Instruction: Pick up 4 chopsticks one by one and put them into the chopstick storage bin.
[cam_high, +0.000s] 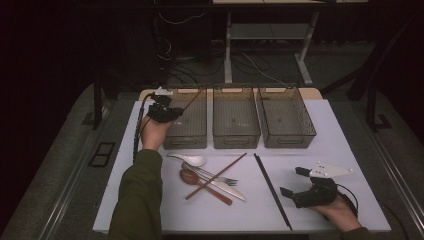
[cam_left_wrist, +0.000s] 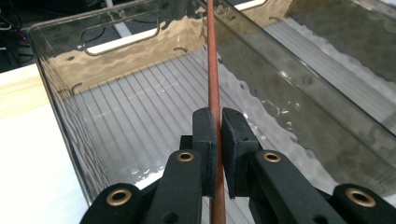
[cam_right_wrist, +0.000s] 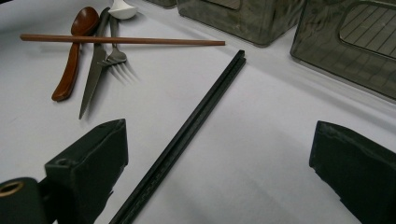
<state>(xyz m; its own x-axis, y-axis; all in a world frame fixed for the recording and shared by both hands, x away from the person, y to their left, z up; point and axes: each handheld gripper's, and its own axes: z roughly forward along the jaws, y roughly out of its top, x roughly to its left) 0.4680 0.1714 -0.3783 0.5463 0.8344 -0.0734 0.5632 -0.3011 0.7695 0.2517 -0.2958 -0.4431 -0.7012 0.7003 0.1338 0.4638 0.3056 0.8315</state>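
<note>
My left gripper (cam_high: 169, 112) (cam_left_wrist: 218, 117) is shut on a brown chopstick (cam_left_wrist: 213, 65) (cam_high: 193, 100). The stick slants over the inside of the left smoky plastic bin (cam_high: 186, 131) (cam_left_wrist: 112, 116). My right gripper (cam_high: 292, 181) (cam_right_wrist: 219, 140) hovers low at the front right of the table, its jaws wide open and holding nothing. A pair of black chopsticks (cam_high: 271, 190) (cam_right_wrist: 187, 130) lies on the white mat just left of it, running between its jaws in the right gripper view. A second brown chopstick (cam_high: 216, 176) (cam_right_wrist: 121, 40) rests across the cutlery pile.
Two more bins, middle (cam_high: 235, 135) and right (cam_high: 285, 135), stand in a row at the back. A white spoon (cam_high: 188, 159), wooden spoon (cam_high: 202, 186) (cam_right_wrist: 74, 51), fork (cam_high: 212, 175) (cam_right_wrist: 114, 51) and knife (cam_high: 227, 189) (cam_right_wrist: 93, 74) lie mid-table.
</note>
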